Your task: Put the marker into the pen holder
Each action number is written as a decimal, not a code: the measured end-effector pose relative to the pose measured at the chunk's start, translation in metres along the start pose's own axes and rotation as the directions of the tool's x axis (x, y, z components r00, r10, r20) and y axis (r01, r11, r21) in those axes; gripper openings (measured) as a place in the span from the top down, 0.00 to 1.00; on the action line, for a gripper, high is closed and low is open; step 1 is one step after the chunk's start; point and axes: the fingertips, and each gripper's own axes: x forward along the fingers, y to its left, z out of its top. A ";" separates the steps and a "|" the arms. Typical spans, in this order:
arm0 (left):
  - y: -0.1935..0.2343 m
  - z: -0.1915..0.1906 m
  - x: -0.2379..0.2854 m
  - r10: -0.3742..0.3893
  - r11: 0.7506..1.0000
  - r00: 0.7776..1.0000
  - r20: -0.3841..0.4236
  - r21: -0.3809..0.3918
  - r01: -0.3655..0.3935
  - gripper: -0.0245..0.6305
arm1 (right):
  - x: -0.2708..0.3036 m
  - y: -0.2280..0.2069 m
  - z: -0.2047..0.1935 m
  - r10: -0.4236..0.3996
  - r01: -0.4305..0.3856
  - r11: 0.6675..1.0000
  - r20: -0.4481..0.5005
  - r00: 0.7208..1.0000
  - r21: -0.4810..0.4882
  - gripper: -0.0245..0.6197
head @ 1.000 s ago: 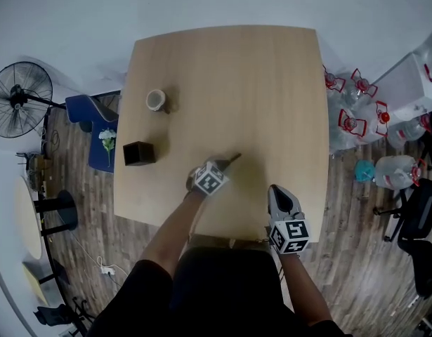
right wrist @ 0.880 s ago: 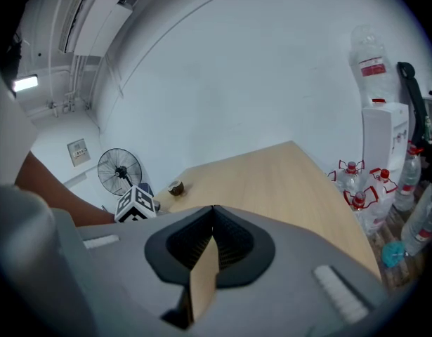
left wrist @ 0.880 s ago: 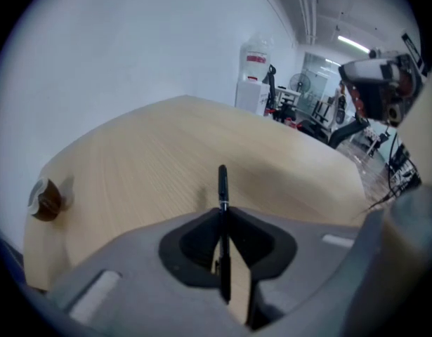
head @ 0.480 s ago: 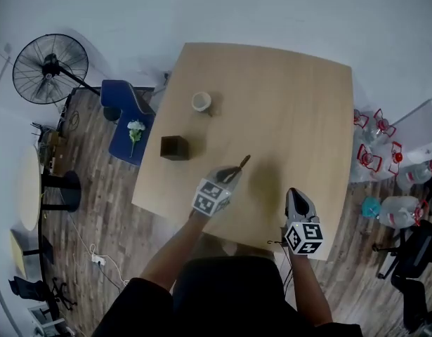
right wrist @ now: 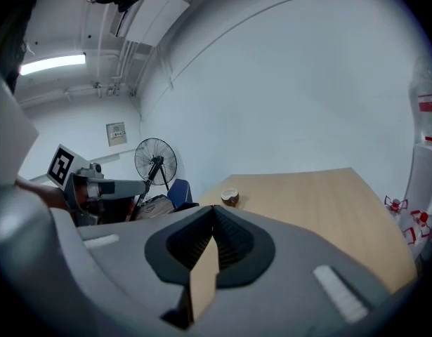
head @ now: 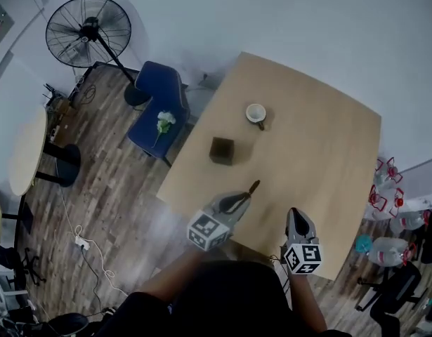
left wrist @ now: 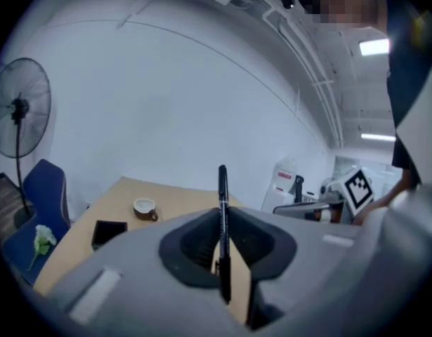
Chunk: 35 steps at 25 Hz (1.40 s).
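1. L gripper [head: 238, 200]: jaws narrow, clamped on the marker [head: 252, 188]. In the L gripper view the marker [left wrist: 223, 237] stood upright btwn the pads, and its dark end reached well past the jaw tips. In the head view this gripper was over the near edge of the table [head: 321, 146], approx. mid-length. The marker's free end pointed inward over the top.

2. R gripper [head: 295, 216]: jaws brought together. In the R gripper view [right wrist: 213, 213] the pad tips met w/ nothing btwn them; only bare table [right wrist: 321, 195] showed through the wedge below. The gripper sat over the near edge, toward the near-right corner, well apart from the L gripper.

3. Holder [head: 221, 150]: dark square box, open top up, standing near the left edge at approx. mid-length. It was empty as far as the head view showed, and apart from the marker. The L gripper view showed the holder [left wrist: 109, 232] low left of the jaws.

4. Cup [head: 256, 113]: white, on the table past the holder, toward the far-left corner, not touching it.

5. Off-table: a blue chair [head: 159, 100] w/ a white flower [head: 164, 122] on it stood just beside the left edge. A fan [head: 88, 30] stood beyond the chair. Bottles [head: 384, 192] lay on the floor by the right edge.
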 end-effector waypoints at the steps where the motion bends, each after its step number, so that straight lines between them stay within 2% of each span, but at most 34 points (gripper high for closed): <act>1: 0.010 0.003 -0.019 0.009 1.000 1.000 0.023 -0.021 -0.009 0.89 | 0.006 0.017 0.001 0.000 0.000 1.000 0.001 1.000 -0.005 0.96; 7: 0.069 0.013 -0.137 0.030 0.997 0.994 0.105 -0.071 -0.022 0.89 | 0.046 0.128 0.003 -0.009 0.008 0.998 -0.018 1.000 -0.059 0.96; 10: 0.099 0.019 -0.188 0.020 0.998 0.990 0.137 -0.059 -0.012 0.89 | 0.073 0.188 0.001 -0.034 0.033 0.998 -0.014 0.999 -0.058 0.96; 14: 0.136 0.019 -0.238 0.019 0.998 0.988 0.155 -0.063 -0.009 0.89 | 0.102 0.250 0.000 -0.047 0.046 0.995 -0.011 0.999 -0.086 0.96; 19: 0.177 0.019 -0.280 0.045 0.998 0.988 0.149 -0.041 -0.040 0.89 | 0.137 0.314 -0.001 0.004 -0.007 0.994 -0.025 1.000 -0.110 0.96; 25: 0.206 0.021 -0.286 0.086 0.996 0.986 0.143 -0.019 -0.085 0.89 | 0.161 0.340 0.001 0.038 -0.042 0.990 -0.031 0.999 -0.136 0.96; 30: 0.216 0.018 -0.274 0.094 0.996 0.990 0.105 -0.014 -0.094 0.89 | 0.171 0.337 -0.001 0.043 -0.049 0.989 -0.048 0.998 -0.141 0.96; 35: 0.229 0.022 -0.241 0.096 0.995 0.992 0.080 -0.034 -0.094 0.89 | 0.175 0.322 0.018 0.063 -0.064 0.992 -0.017 0.998 -0.109 0.96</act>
